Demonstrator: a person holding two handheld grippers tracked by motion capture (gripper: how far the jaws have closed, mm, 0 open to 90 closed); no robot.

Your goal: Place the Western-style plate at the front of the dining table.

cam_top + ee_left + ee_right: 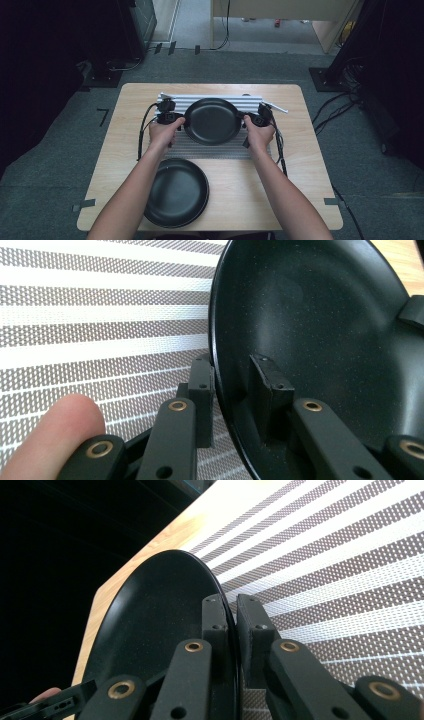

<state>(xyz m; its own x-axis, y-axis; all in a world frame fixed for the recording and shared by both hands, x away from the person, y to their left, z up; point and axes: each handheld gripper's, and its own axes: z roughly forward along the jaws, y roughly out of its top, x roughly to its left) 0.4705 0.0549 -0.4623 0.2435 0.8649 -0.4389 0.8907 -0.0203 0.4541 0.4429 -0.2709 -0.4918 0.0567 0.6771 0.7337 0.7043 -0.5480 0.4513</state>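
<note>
A black plate (212,121) is over a striped grey-and-white mat (220,150) at the back middle of the wooden table (300,185). My left gripper (170,118) holds its left rim and my right gripper (255,120) its right rim. In the left gripper view, my left gripper (235,385) straddles the rim of the plate (320,330), one jaw outside and one inside. In the right gripper view, my right gripper (232,622) is pinched on the thin edge of the plate (155,615), above the mat (350,570).
A second black plate (177,192) lies on the table's front left, partly under the person's left forearm. A thin white rod (274,106) sticks out at the mat's back right corner. Cables trail from both grippers. Grey carpet surrounds the table.
</note>
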